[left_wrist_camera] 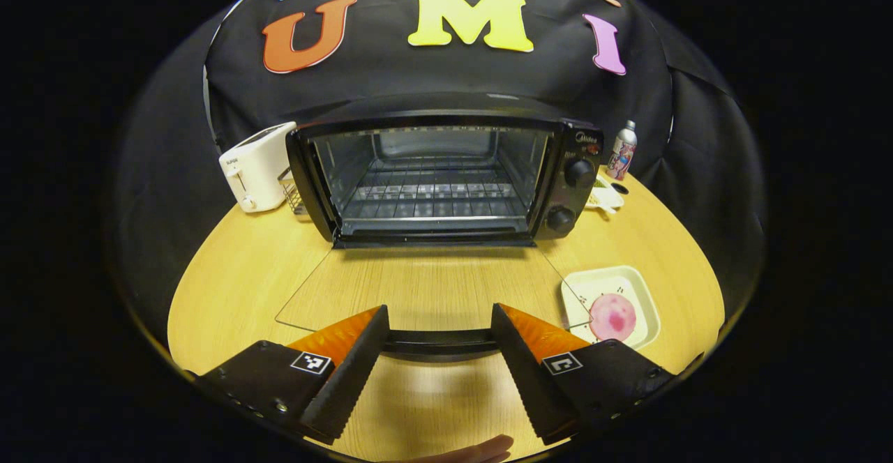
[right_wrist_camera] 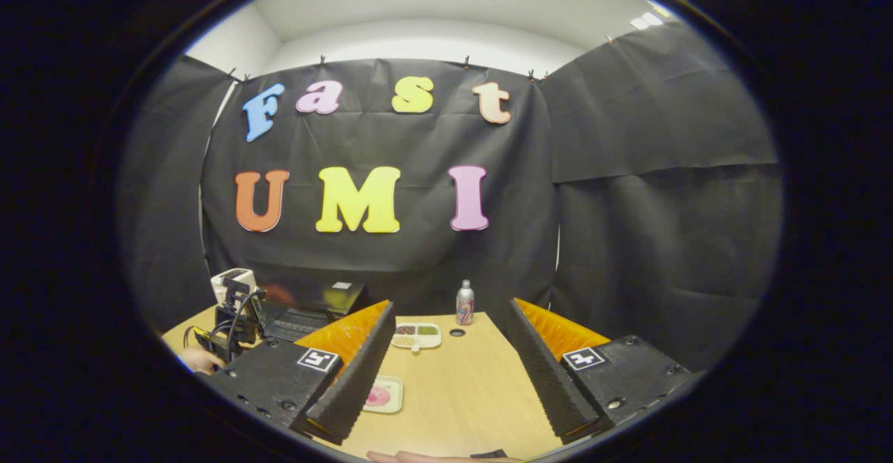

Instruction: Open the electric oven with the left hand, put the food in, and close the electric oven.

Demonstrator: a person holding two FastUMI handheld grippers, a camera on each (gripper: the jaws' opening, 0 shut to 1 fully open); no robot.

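Note:
The black electric oven (left_wrist_camera: 446,177) stands at the back of the wooden table with its glass door (left_wrist_camera: 418,289) folded down flat and a wire rack inside. The door's dark handle (left_wrist_camera: 438,341) lies between the fingers of my left gripper (left_wrist_camera: 438,309), which is open and does not press on it. A round pink food item (left_wrist_camera: 612,316) rests on a cream square plate (left_wrist_camera: 645,295) to the right of the door. My right gripper (right_wrist_camera: 450,304) is open and held up above the table, with the plate (right_wrist_camera: 391,400) and pink food (right_wrist_camera: 377,397) below its left finger.
A white toaster (left_wrist_camera: 254,167) and a small wire basket (left_wrist_camera: 293,194) sit left of the oven. A divided snack dish (left_wrist_camera: 603,198) and a can (left_wrist_camera: 622,150) stand to its right. A hand (left_wrist_camera: 481,452) shows at the near table edge.

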